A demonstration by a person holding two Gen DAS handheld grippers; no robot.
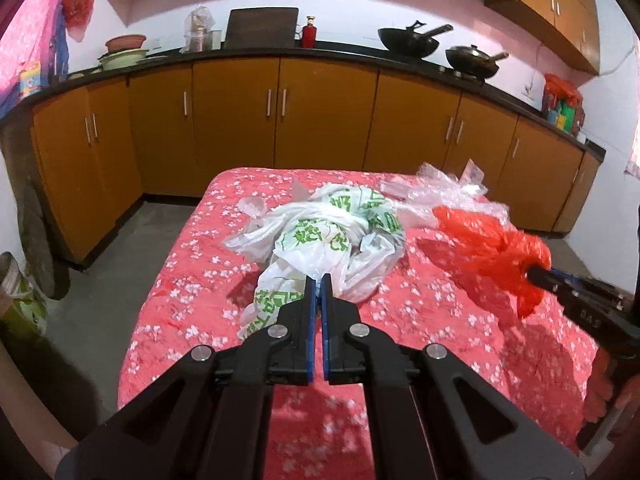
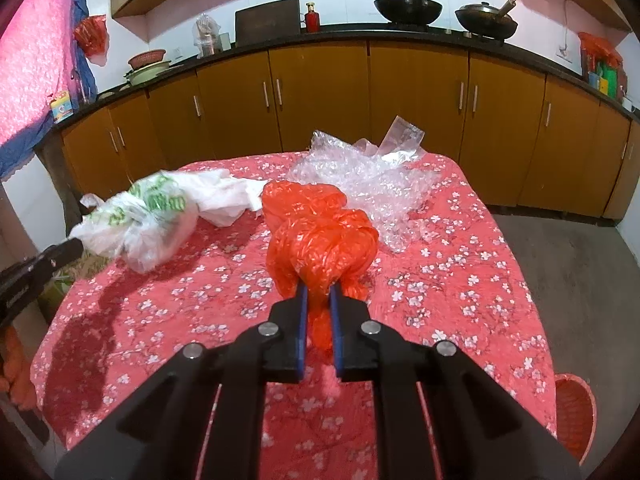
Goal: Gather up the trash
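- Left wrist view: left gripper [image 1: 319, 280] is pinched tight on the white bag [image 1: 320, 236], mid-table [image 1: 192, 320].
- Right gripper [image 2: 318, 290] clamps the red bag [image 2: 320, 236]'s knot, at 3 o'clock of the white.
- Both bags look light, limp and slippery; bunched folds grip best.

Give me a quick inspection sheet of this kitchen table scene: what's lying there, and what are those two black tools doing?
Surface: table under a red floral cloth.
Job's things: white bag with green print, orange-red bag, clear bubble wrap lying at the far side.
Clutter: small clear scrap near the far left edge.
Grippers: left gripper shut on the white bag; right gripper shut on the orange-red bag.
Cables: nothing seen.
Surroundings: orange cabinets, two black woks on the counter, a red basket on the floor at right.
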